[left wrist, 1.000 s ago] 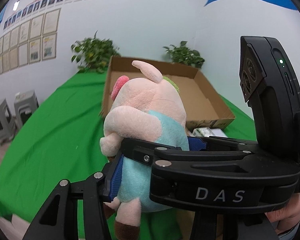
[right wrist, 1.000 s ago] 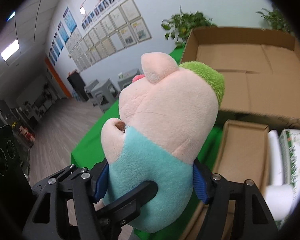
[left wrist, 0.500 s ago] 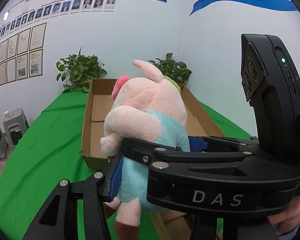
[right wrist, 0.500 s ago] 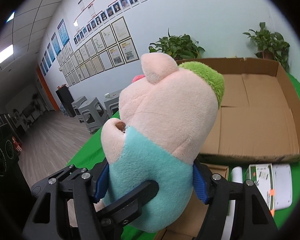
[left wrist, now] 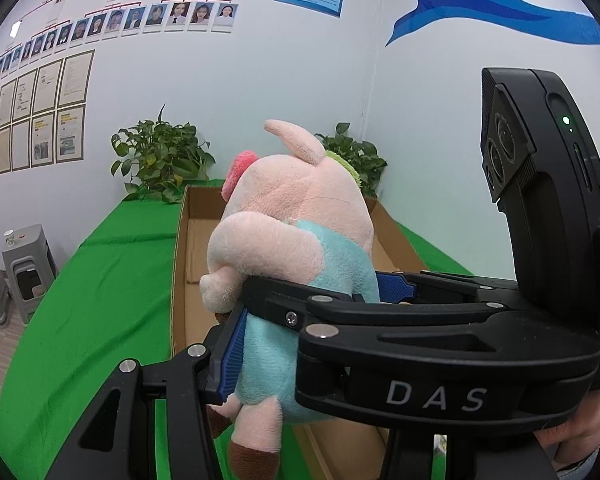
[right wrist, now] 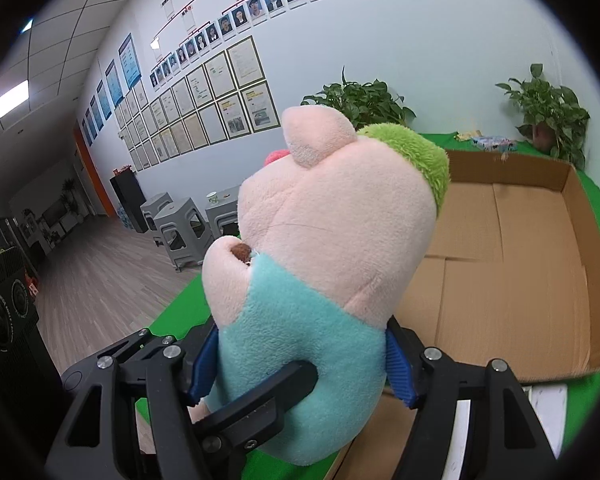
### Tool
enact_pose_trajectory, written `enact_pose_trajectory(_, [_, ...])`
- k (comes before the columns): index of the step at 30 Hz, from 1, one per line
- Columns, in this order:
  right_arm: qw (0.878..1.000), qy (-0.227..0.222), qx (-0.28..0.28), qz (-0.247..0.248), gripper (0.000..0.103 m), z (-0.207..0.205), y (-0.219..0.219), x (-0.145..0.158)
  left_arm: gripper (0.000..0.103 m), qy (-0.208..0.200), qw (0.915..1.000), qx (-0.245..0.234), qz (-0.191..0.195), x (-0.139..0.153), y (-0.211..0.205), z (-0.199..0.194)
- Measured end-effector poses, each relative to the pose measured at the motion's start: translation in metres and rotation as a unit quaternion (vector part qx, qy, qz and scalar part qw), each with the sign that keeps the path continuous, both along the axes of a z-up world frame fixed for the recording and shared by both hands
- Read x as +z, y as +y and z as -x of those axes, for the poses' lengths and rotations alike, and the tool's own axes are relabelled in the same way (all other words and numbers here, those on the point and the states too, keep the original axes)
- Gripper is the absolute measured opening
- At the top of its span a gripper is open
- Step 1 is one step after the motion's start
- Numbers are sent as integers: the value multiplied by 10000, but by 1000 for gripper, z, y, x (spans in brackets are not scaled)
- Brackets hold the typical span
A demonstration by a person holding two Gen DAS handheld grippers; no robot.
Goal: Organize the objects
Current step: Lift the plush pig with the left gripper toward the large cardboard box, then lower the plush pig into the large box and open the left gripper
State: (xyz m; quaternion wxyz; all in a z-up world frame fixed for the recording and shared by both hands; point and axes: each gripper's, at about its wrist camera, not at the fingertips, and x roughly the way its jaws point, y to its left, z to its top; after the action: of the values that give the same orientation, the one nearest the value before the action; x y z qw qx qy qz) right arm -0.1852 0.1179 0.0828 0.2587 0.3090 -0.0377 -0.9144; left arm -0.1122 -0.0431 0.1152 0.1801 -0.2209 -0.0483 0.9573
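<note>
We hold a plush pig [right wrist: 320,280] in the air, upright, its pink head topped with a green tuft and its body dressed in pale teal. In the left wrist view the same toy [left wrist: 296,264] shows a pink ear pointing up, a red patch at the snout and a brown-tipped foot hanging below the fingers.

Our right gripper [right wrist: 300,364] is clamped on the pig's teal belly, a blue pad [right wrist: 398,366] pressed into the fabric on each side. Our left gripper [left wrist: 312,320] also pinches the toy: one blue-padded finger [left wrist: 230,354] presses its near flank, and a second blue pad [left wrist: 394,286] shows at the far flank behind the right gripper's black body, which crosses that view with the letters DAS on it. So both claws are closed on the same toy, which touches nothing else.

Beyond and below the pig lies an open cardboard box [right wrist: 512,280], shallow, on a green tablecloth [left wrist: 100,288]. The pig hangs above the box's near-left edge. A second piece of cardboard [right wrist: 376,436] lies just under the toy, nearer to us, with a white item [right wrist: 548,412] beside it.

Two potted plants [right wrist: 360,100] stand at the far end of the table against the white wall. Grey stools [right wrist: 180,232] stand on the wooden floor to the left, and rows of framed papers [right wrist: 204,96] and portrait photos hang on the wall.
</note>
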Motion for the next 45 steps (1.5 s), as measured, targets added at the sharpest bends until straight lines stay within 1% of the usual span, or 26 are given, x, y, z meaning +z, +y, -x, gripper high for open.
enact_pose_trajectory(3, [9999, 48, 1, -115, 68, 9, 0, 10, 46, 16, 10000, -40, -60, 16, -3, 20])
enact_pose_trajectory(9, [9997, -84, -20, -230, 67, 43, -2, 22, 46, -152, 9998, -137, -78, 43, -3, 70])
enact_pose_trajectory(13, [9993, -278, -51, -254, 67, 63, 0, 16, 46, -384, 9990, -203, -83, 47, -8, 110])
enact_pose_trajectory(15, [9990, -373, -62, -254, 67, 69, 1, 11, 46, -485, 9985, -220, -91, 43, -8, 115])
enact_pose_trajectory(17, [9985, -472, -62, -287, 67, 74, 1, 3, 46, -594, 9979, -230, -109, 36, -9, 124])
enact_pose_trajectory(20, [9977, -596, -39, -316, 67, 80, 1, -7, 46, -732, 9970, -200, -129, 17, -12, 127])
enact_pose_trajectory(22, [9972, -670, -21, -334, 67, 83, 0, -14, 46, -823, 9963, -184, -139, 0, -16, 131])
enact_pose_trajectory(23, [9970, -701, -12, -340, 67, 84, -1, -17, 46, -861, 9960, -172, -143, -3, -17, 134])
enact_pose_trajectory(24, [9967, -738, 0, -343, 67, 86, -2, -19, 46, -897, 9957, -163, -141, -12, -18, 130])
enact_pose_trajectory(27, [9955, -875, 42, -348, 67, 92, -5, -31, 46, -1044, 9943, -122, -156, -32, -25, 134])
enact_pose_trajectory(37, [9884, -1480, 165, -291, 68, 113, -21, -81, 46, -1673, 9858, 36, -151, -107, -46, 154])
enact_pose_trajectory(39, [9868, -1582, 183, -289, 68, 116, -22, -91, 46, -1742, 9846, 48, -137, -117, -48, 157])
enact_pose_trajectory(45, [9845, -1719, 185, -304, 68, 119, -24, -99, 46, -1885, 9818, 114, -185, -138, -54, 164])
